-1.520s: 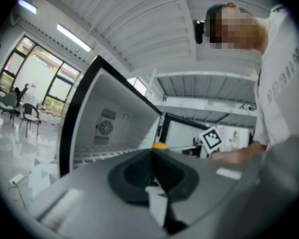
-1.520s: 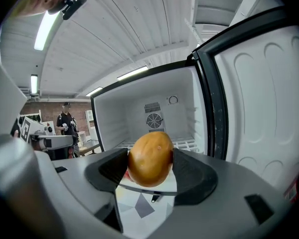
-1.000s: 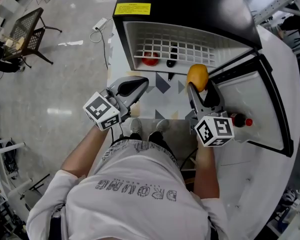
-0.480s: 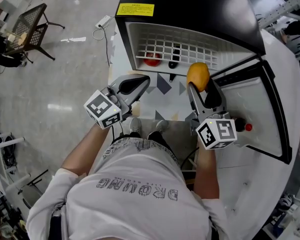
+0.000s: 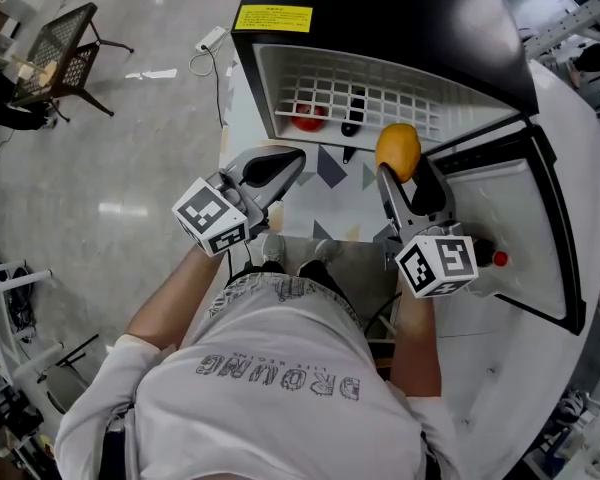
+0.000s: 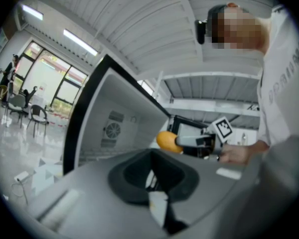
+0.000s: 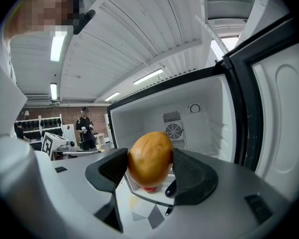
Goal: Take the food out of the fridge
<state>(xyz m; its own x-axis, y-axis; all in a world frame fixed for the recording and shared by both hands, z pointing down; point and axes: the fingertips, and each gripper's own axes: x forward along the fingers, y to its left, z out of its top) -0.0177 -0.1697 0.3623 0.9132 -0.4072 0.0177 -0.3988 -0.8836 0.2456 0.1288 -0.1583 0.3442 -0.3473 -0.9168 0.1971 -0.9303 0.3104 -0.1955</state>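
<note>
The small black fridge (image 5: 380,18) stands open in front of me. My right gripper (image 5: 400,164) is shut on a round orange-yellow fruit (image 5: 397,148), held just outside the fridge's mouth; the fruit (image 7: 150,158) fills the gap between the dark pads. On the white wire shelf (image 5: 400,103) lie a red food (image 5: 306,120) and a dark food (image 5: 352,118). My left gripper (image 5: 280,163) hangs to the left of the opening, shut with nothing in it (image 6: 152,176). From there the fruit (image 6: 165,140) shows to the right.
The fridge door (image 5: 500,218) swings open at the right, with a red-capped bottle (image 5: 498,259) in its rack. A patterned mat (image 5: 330,173) lies under the opening, by my shoes (image 5: 273,251). A chair (image 5: 65,53) and a power strip (image 5: 208,40) are at the far left.
Both grippers keep their places, the right one still holding the fruit. Only the head view has shifted slightly.
</note>
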